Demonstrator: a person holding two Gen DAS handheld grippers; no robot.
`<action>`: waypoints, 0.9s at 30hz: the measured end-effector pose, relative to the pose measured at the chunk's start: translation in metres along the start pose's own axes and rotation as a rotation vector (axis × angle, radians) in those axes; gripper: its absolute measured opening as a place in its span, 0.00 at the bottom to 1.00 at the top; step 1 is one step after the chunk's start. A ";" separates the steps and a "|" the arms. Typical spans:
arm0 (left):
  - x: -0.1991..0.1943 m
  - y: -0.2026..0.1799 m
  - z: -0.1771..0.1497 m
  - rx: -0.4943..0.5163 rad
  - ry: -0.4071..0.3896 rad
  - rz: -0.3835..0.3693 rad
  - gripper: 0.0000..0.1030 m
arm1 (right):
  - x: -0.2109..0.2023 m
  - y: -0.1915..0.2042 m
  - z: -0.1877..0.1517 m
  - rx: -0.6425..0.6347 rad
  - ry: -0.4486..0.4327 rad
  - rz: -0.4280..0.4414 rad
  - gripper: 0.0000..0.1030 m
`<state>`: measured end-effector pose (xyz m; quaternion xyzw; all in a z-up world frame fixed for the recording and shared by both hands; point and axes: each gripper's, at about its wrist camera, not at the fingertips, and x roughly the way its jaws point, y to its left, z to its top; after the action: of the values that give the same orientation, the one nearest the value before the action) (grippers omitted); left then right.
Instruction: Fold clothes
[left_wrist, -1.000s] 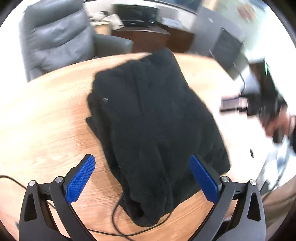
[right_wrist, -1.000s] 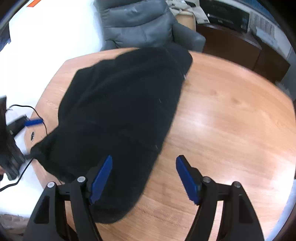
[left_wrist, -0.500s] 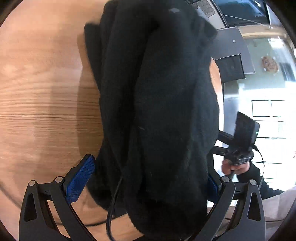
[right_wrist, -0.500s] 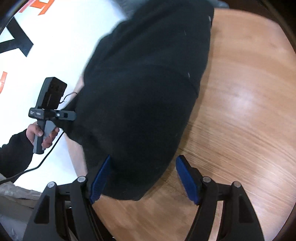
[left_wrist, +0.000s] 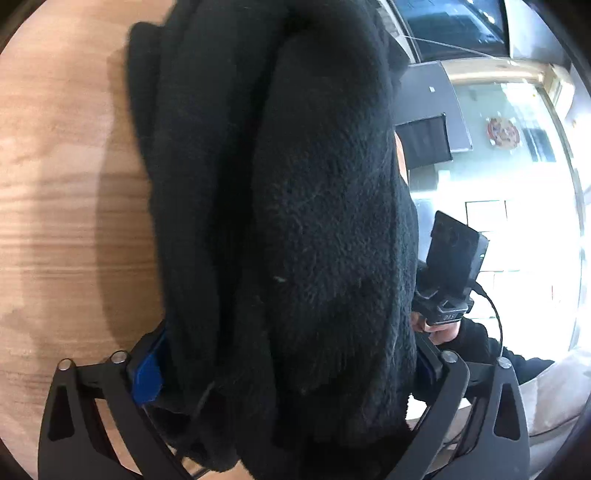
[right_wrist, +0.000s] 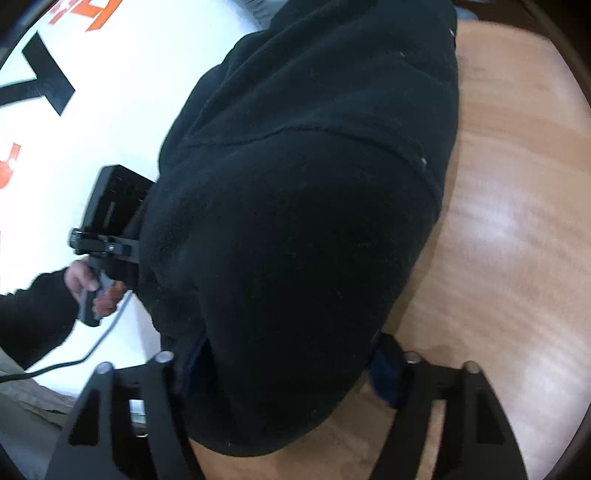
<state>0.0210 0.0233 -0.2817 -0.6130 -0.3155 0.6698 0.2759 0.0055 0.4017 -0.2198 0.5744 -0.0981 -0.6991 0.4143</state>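
With both sets of jaws just closing in on the bundle, I read my left gripper (left_wrist: 291, 373) and right gripper (right_wrist: 291, 373) as straddling the near ends of one black fleece garment (left_wrist: 314, 221), blue pads touching fabric; whether they truly pinch, can't tell. To do it well I'd catch every layer, keep both ends level. Garment lies bunched across the one wooden table (left_wrist: 55, 203), near end overhanging its edge. Far back: floor, dark furniture.

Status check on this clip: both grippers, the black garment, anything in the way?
Left gripper and right gripper closing around near end of bunched black fleece on wooden table; firm grip unclear. Thin cable under fleece by left fingers.
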 end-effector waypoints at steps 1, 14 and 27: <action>-0.004 -0.002 -0.001 0.011 -0.015 0.002 0.77 | -0.002 0.003 0.001 -0.017 -0.008 -0.021 0.59; -0.131 -0.023 -0.015 0.069 -0.311 0.045 0.56 | -0.032 0.092 0.049 -0.190 -0.177 -0.076 0.48; -0.330 0.111 0.053 0.086 -0.633 0.287 0.57 | 0.147 0.243 0.223 -0.372 -0.313 0.040 0.47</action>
<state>0.0015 -0.3026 -0.1502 -0.4009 -0.2677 0.8712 0.0929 -0.0781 0.0690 -0.1050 0.3711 -0.0418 -0.7773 0.5063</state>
